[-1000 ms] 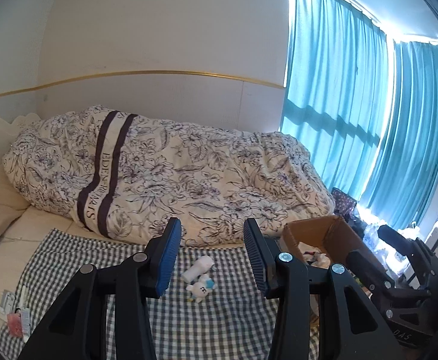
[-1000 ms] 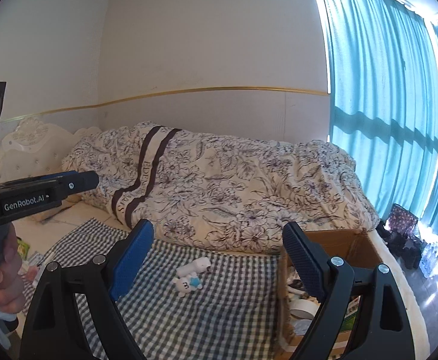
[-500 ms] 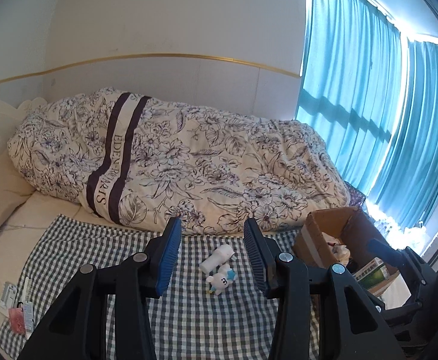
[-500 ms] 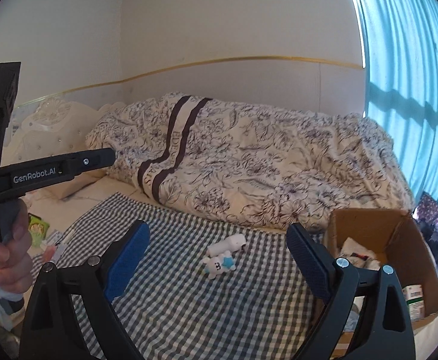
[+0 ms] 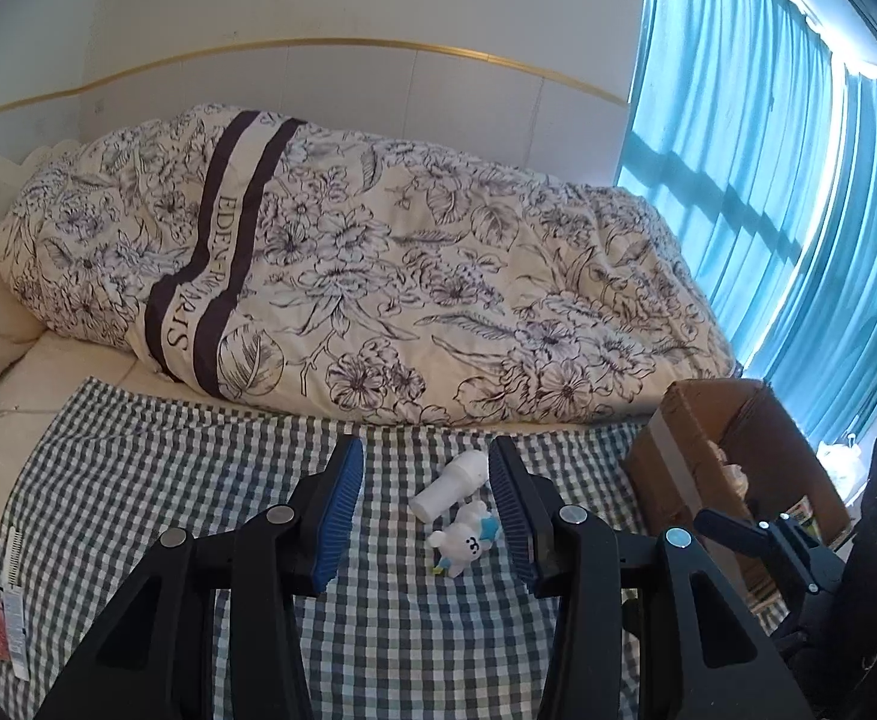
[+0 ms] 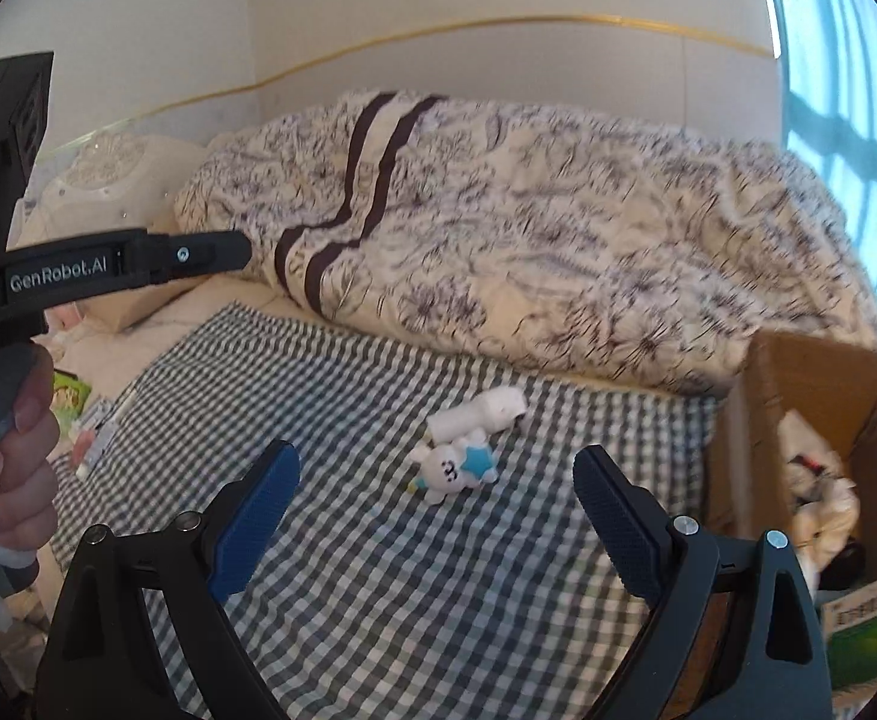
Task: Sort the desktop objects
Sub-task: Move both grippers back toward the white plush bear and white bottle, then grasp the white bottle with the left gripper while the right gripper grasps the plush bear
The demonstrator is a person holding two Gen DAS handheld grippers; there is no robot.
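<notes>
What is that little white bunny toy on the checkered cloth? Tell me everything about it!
The little white toy looks like a small soft or rubbery animal with a drawn face and a blue star on its tummy. It lies on its side on the checkered cloth, right beside a white tube. No gripper touches it.

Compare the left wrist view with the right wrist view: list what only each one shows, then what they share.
Only the left wrist view shows the full sweep of blue curtains and the left gripper, open.

Only the right wrist view shows a hand gripping the other gripper's handle, the green box inside the cardboard box, and the right gripper, open wide.

Both show the white bottle lying beside the small white toy on the checked cloth, the floral duvet, and the cardboard box at the right.
</notes>
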